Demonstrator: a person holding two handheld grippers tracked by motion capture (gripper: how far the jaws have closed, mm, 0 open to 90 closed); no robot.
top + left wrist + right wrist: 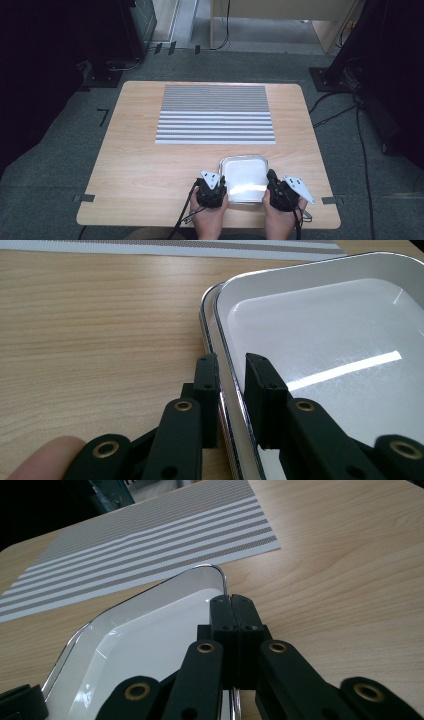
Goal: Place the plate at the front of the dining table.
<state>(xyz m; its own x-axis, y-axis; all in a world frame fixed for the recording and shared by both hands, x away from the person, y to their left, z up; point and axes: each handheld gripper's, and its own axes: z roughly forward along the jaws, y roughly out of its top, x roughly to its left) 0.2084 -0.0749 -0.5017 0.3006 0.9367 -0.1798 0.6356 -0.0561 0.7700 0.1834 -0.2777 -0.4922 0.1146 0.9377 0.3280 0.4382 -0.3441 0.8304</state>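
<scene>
A shallow silver tray with rounded corners lies flat near the front edge of the wooden bench, open side up. It is nearly square, so no long axis stands out; its sides run roughly square to the bench edges.

The left tool stands at the tray's left rim, one jaw outside the wall and one inside — a narrow gap shows on both sides of the rim, so the pads do not press on it. The right tool is at the right rim, its jaws drawn together and pinching the thin wall between them.

Beyond the tray, farther up the bench, lies a grey-and-white striped mat, well apart from the tray — nothing stands between them.
</scene>
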